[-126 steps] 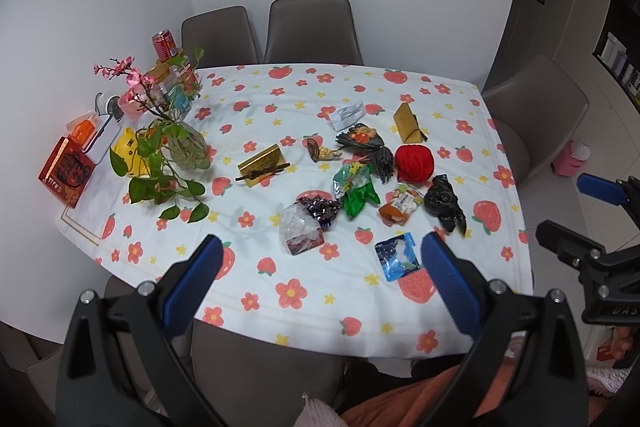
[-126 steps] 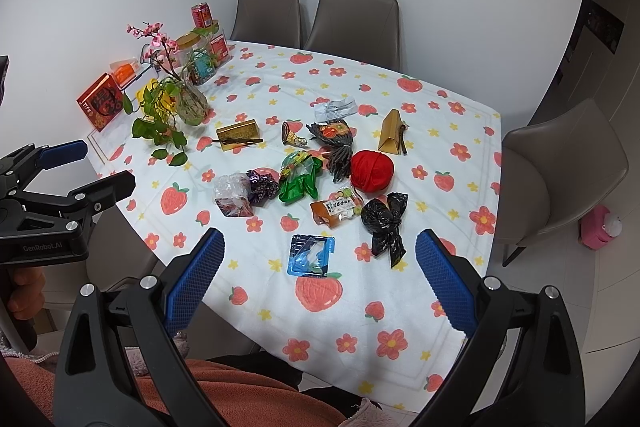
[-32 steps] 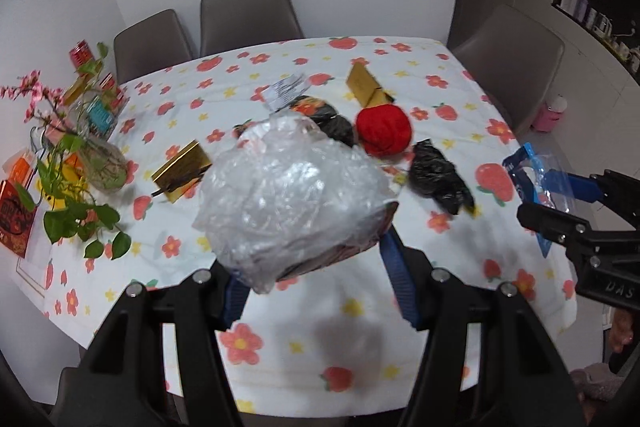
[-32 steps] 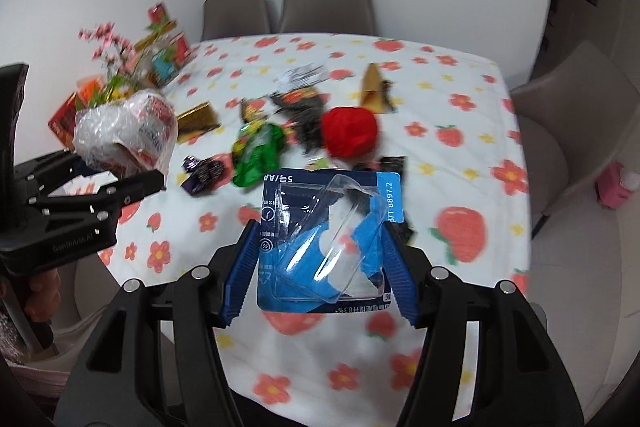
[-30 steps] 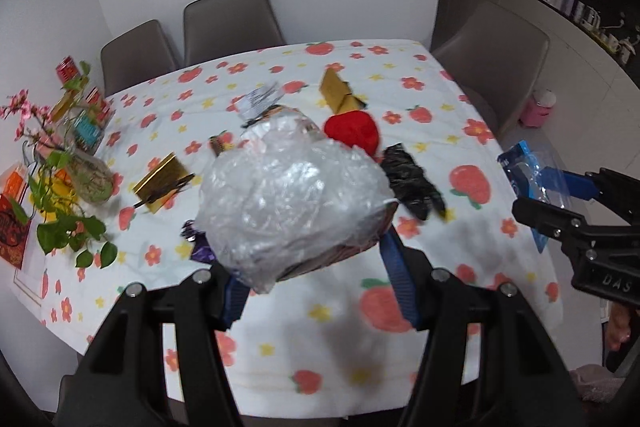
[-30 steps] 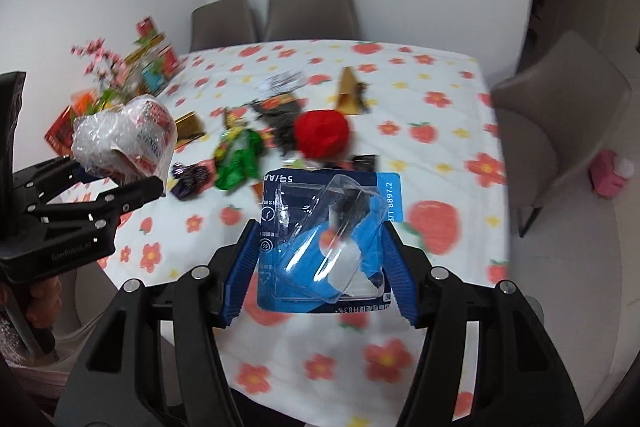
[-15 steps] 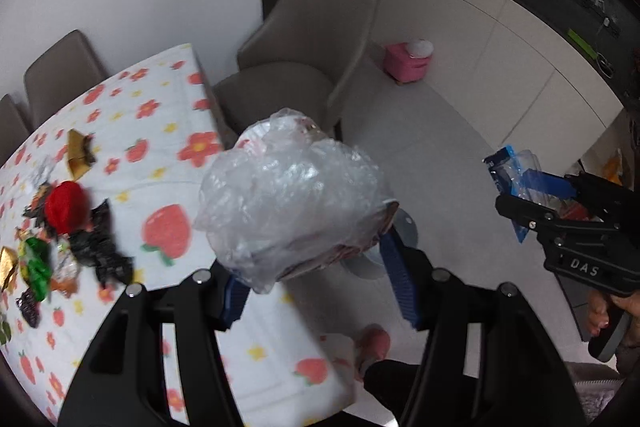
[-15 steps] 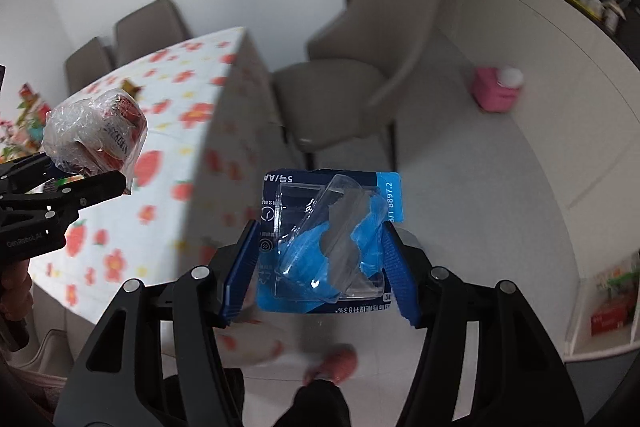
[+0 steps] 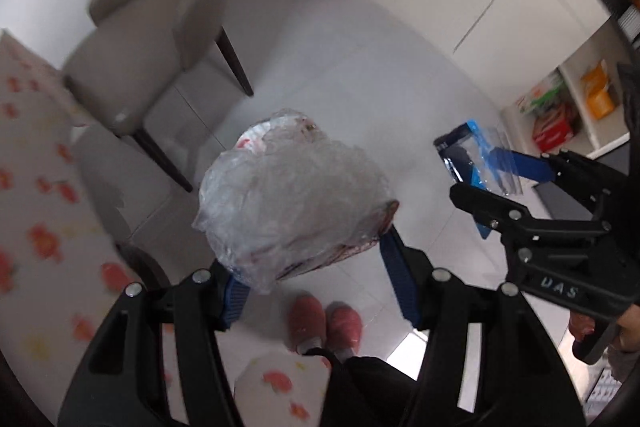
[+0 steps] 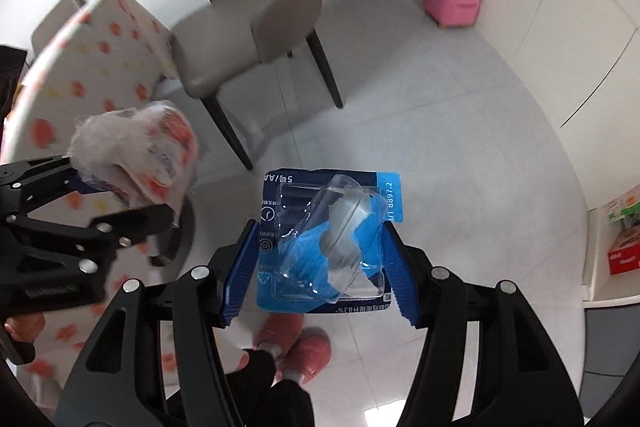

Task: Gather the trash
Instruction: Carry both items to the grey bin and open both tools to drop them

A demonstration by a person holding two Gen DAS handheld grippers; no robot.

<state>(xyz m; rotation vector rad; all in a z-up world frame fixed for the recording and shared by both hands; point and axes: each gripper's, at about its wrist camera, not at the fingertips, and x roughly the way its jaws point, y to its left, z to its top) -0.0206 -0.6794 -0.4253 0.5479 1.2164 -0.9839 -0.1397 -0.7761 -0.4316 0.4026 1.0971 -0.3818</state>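
Observation:
My left gripper (image 9: 316, 277) is shut on a crumpled clear plastic bag (image 9: 294, 195) with red-printed wrapping inside, held above the grey tiled floor (image 9: 344, 75). The same plastic bag (image 10: 136, 151) shows at the left of the right wrist view, in the left gripper (image 10: 120, 203). My right gripper (image 10: 320, 267) is shut on a blue blister pack (image 10: 326, 239) with a clear plastic bubble. That blister pack (image 9: 474, 157) appears at the right of the left wrist view, between the right gripper's fingers (image 9: 520, 163). Both grippers point steeply down at the floor.
The table with the flowered cloth (image 9: 36, 211) lies at the left edge. A grey chair (image 10: 264, 11) stands beside it. A pink stool (image 10: 452, 5) sits farther off by white cabinets. The person's pink slippers (image 9: 324, 319) are below. Shelves with boxes (image 9: 560, 111) stand at the right.
Both grippers swung away from the table and tilted down toward the floor, carrying the plastic bag and the blister pack. The table slid to the left edge of both views.

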